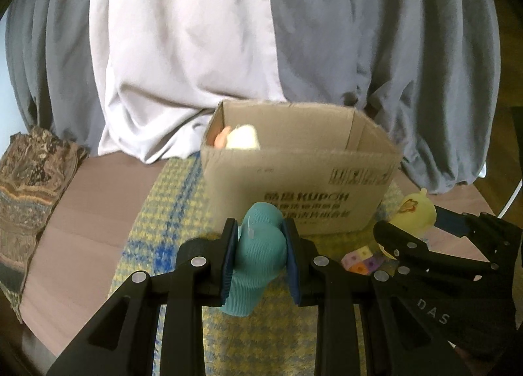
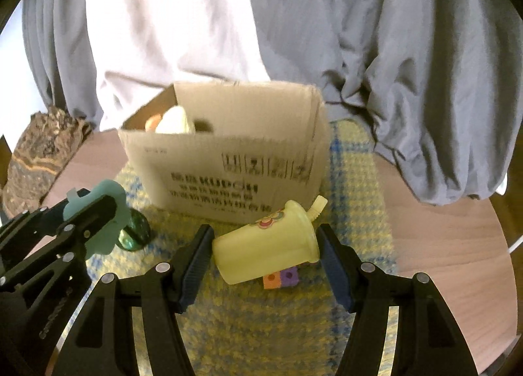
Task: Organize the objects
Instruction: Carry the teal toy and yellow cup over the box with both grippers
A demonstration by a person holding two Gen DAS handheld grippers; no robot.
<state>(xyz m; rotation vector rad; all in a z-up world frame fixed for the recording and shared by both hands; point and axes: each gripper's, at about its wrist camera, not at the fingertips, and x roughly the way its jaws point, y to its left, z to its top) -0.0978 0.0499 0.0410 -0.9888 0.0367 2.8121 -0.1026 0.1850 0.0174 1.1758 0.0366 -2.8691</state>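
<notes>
My left gripper (image 1: 260,255) is shut on a teal ribbed toy (image 1: 258,261), held in front of the open cardboard box (image 1: 294,186). The same gripper and teal toy (image 2: 98,212) show at the left of the right wrist view. My right gripper (image 2: 264,261) is shut on a yellow toy cup with a straw lid (image 2: 271,245), held on its side just above the mat, in front of the box (image 2: 228,163). The cup (image 1: 415,212) also shows in the left wrist view. A cream object (image 1: 243,139) and an orange one (image 1: 222,139) lie inside the box.
The box stands on a yellow and blue woven mat (image 1: 170,212) on a round wooden table (image 2: 451,245). Coloured cube blocks (image 2: 282,278) lie on the mat under the cup. A shiny green object (image 2: 135,232) sits by the box. Folded patterned cloth (image 1: 29,186) lies at the left. Grey and white drapes hang behind.
</notes>
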